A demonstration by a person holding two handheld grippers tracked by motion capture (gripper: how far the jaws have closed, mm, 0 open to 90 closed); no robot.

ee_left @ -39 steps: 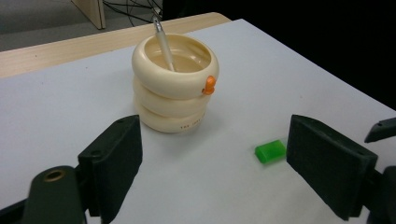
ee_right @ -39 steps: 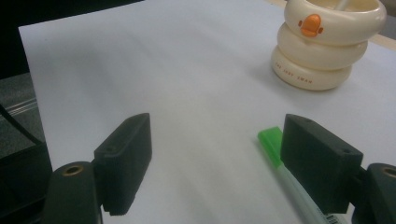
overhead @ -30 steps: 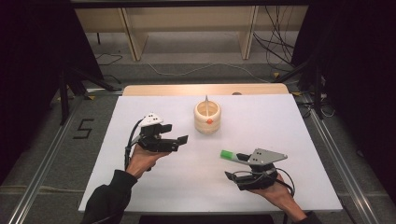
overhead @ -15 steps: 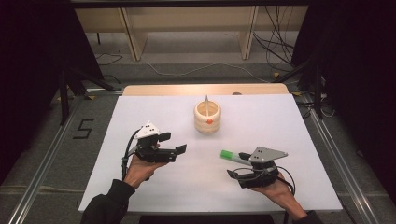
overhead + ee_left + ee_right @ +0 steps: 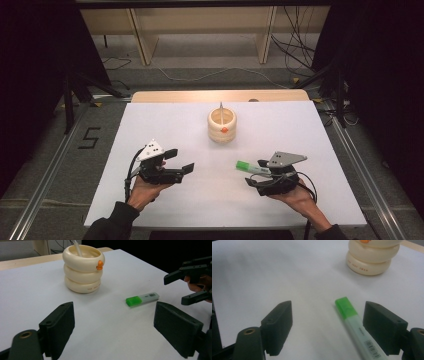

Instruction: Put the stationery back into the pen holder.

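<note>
The right tongs (image 5: 254, 176) are hovering low over the white tabletop (image 5: 300, 130), jaws spread wide and gripping nothing. A marker (image 5: 252, 167) with a green cap is lying flat on the tabletop between those jaws. In the right gripper view the marker (image 5: 357, 326) is sitting closer to the jaw on that view's right, just beside it, though whether it is touching cannot be told; its cap is pointing away toward the cup (image 5: 372, 257).

The left tongs (image 5: 182, 162) are also standing wide open and empty, held above the tabletop well apart from the marker. In the left gripper view their two jaws are framing the marker (image 5: 142, 298) farther off, with the right tongs (image 5: 185, 287) open beyond it.

The cup (image 5: 222, 125), cream-coloured and made of stacked rings with a small orange beak, is standing upright near the tabletop's middle, farther back than both tongs. A thin stick (image 5: 220, 109) is leaning inside it.
</note>
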